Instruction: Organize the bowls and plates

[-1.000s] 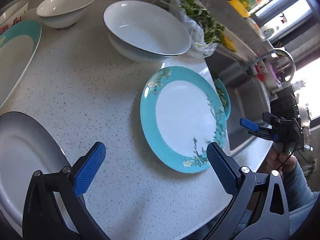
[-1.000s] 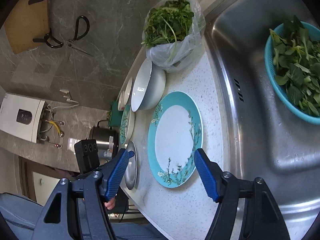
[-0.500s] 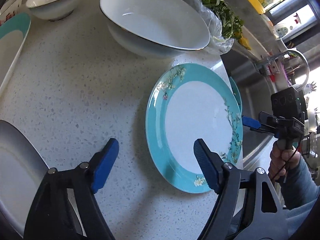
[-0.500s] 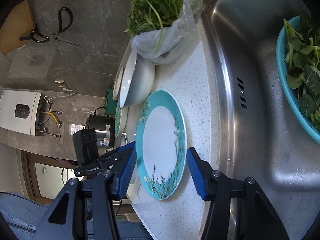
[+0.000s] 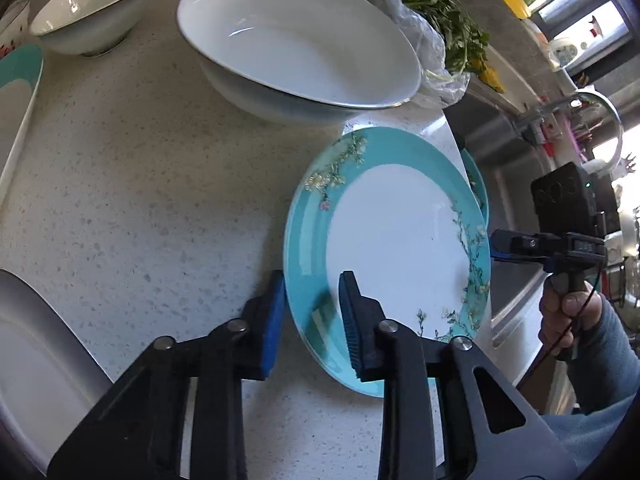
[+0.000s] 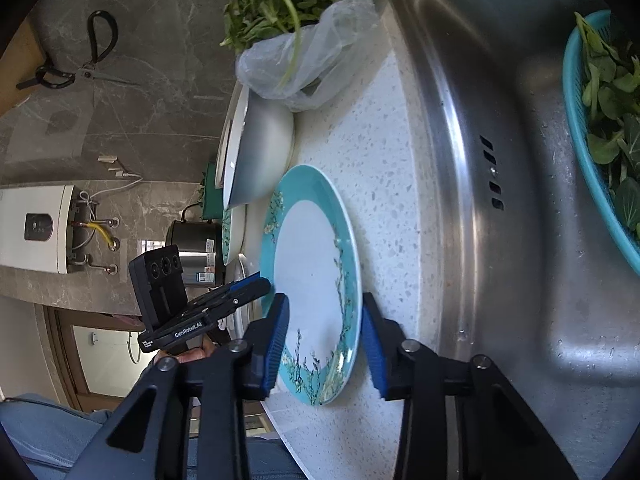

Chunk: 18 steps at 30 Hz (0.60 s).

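Observation:
A teal-rimmed plate [image 5: 396, 240] with a white centre and flower sprigs lies on the speckled counter beside the sink; it also shows in the right wrist view [image 6: 312, 276]. My left gripper [image 5: 312, 316] is closed on its near-left rim, one finger under, one on top. My right gripper [image 6: 324, 340] straddles the opposite rim, jaws narrowed around it with a small gap still showing. A large white bowl [image 5: 296, 52] stands just behind the plate. A smaller white bowl [image 5: 96, 4] stands at the far left.
A bag of greens [image 5: 424, 36] lies behind the large bowl. The steel sink [image 6: 520, 200] holds a teal basket of leaves [image 6: 600, 120]. A second teal plate [image 5: 16, 96] and a grey plate [image 5: 36, 364] lie at the left. The counter edge is near.
Both grippers moved in onto the teal plate from opposite sides and narrowed their jaws. The left one closed on the rim.

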Available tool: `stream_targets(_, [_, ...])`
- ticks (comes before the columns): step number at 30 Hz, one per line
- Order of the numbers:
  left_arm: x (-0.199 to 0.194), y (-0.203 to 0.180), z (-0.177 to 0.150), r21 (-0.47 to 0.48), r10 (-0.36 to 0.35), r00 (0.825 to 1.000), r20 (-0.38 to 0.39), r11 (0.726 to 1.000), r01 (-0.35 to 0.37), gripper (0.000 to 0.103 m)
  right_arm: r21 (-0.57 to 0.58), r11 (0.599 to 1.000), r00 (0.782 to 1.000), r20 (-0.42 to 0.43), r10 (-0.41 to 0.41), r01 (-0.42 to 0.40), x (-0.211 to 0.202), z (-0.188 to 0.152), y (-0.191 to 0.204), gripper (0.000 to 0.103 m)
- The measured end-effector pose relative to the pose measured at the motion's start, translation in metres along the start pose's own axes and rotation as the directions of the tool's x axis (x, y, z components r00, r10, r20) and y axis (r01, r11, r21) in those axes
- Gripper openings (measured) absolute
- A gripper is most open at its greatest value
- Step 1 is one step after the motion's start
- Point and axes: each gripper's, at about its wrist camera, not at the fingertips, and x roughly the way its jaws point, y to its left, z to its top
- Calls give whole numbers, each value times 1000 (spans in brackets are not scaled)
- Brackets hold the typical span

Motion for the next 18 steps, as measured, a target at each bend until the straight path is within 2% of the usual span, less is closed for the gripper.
stream_targets(1, [0,2,1,-9,-6,1000,0,1000,6,20,12,1000,1000,-4,-13,13,-1,1,-3,21])
stream_targets(2, [0,3,1,-12,-9,1000,0,1000,9,20,22,999,999,-11,-34,34,-1,1,-6,8])
stream_targets(3, [0,2,1,-8,-6,1000,-1,1000,6,20,37,998,999,-17,-49,50,-1,2,-9,5])
stream_targets(8, [1,1,2,-19,0,1000,-5,1000,0,19,31,995,995,-26,-97,98,-2,2,-4,8])
stream_targets(11, [1,4,-1,-32,-8,1000,-5,999,8,13,38,993,994,-20,-110,111,-3,1,-2,8])
stream_targets(18, [5,-3,-11,-38,-30,1000,6,999,30,12,59,990,991,-8,-130,131,-7,-2,1,9])
